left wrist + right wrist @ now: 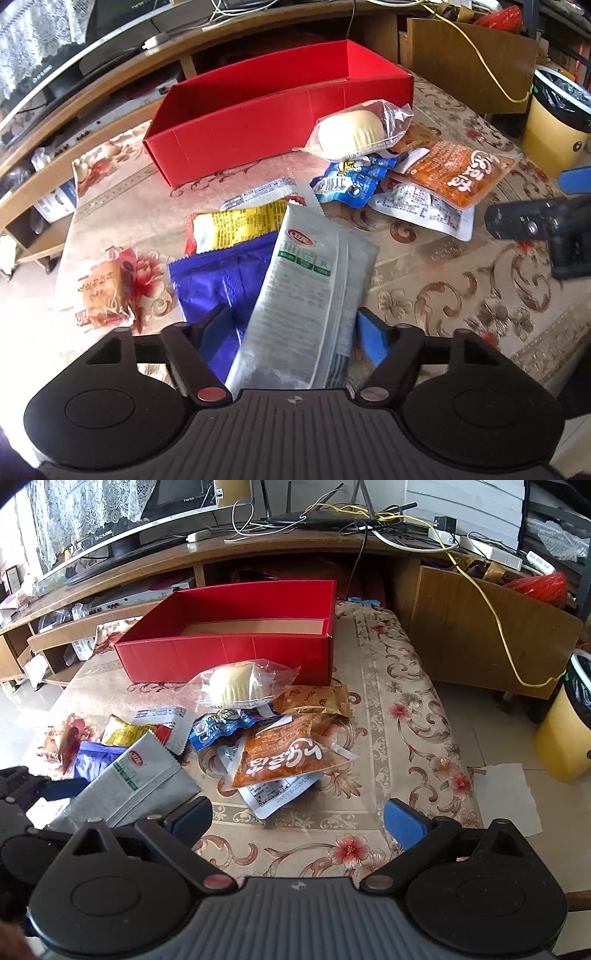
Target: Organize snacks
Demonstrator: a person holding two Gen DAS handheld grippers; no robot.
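An open red box [240, 122] [221, 653] stands at the back of the patterned tablecloth [399, 709]. In front of it lies a heap of snacks: a bun in clear wrap [351, 133] [236, 685], an orange packet [454, 170] [288, 753], a blue packet [347, 184], a yellow packet [232, 227] and a purple packet [218, 284]. A long silver-grey packet [306, 280] [136, 775] lies between the fingers of my left gripper [295, 328]. The right blue pad [373, 336] is at the packet's edge and a gap shows on the left side. My right gripper [295, 823] is open over bare cloth.
A wrapped cake [101, 295] lies alone at the left. A gold packet [314, 699] sits by the box. A yellow bin [565, 731] and white paper [506, 794] are on the floor at the right. A wooden TV cabinet [280, 554] with cables runs behind.
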